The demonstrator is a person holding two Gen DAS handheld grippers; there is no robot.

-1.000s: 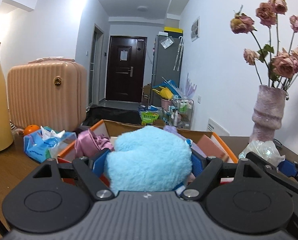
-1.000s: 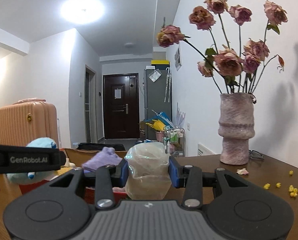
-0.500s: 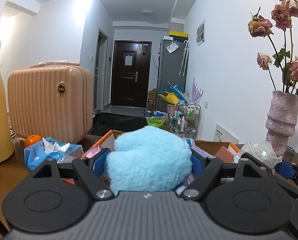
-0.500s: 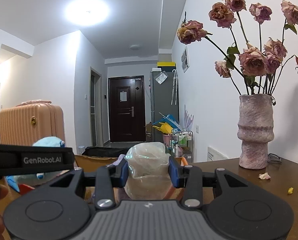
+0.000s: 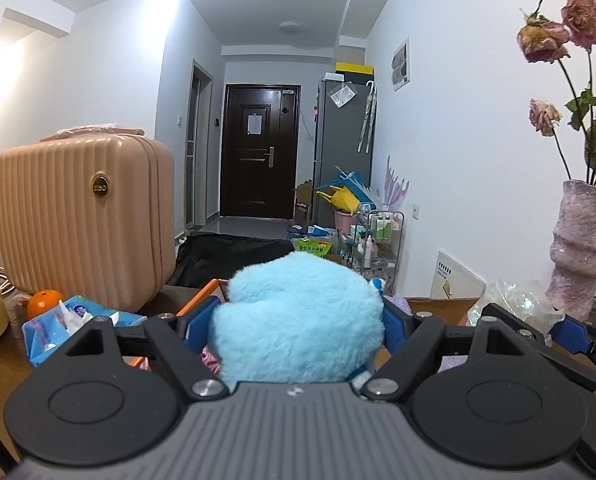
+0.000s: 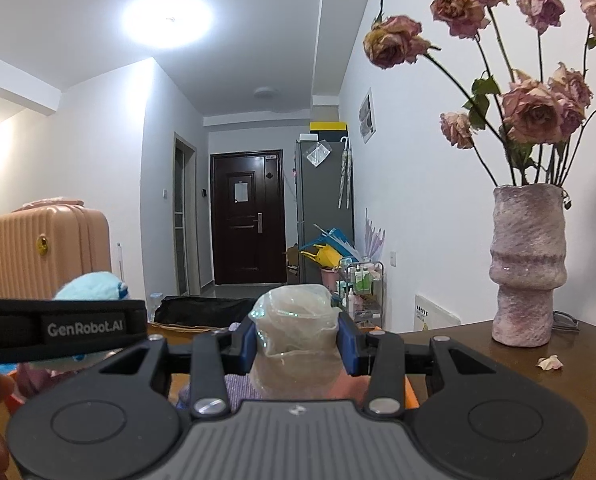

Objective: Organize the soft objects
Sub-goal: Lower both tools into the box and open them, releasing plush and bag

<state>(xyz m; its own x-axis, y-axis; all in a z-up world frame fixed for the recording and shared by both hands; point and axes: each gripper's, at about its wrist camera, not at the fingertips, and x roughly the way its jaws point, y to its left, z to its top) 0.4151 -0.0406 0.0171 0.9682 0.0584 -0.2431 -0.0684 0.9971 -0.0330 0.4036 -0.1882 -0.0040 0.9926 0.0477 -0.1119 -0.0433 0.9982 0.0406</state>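
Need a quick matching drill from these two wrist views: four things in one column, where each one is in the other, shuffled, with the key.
Things:
1. blue plush toy
2. clear plastic bag
3. orange
4. vase of dried roses

Places:
A. standing on the table by the wall
B. between the fingers of the right gripper
C. next to the tissue pack, in front of the suitcase
D. between the fingers of the left gripper

Pairs: 1-D, 2-B, 3-C, 4-A
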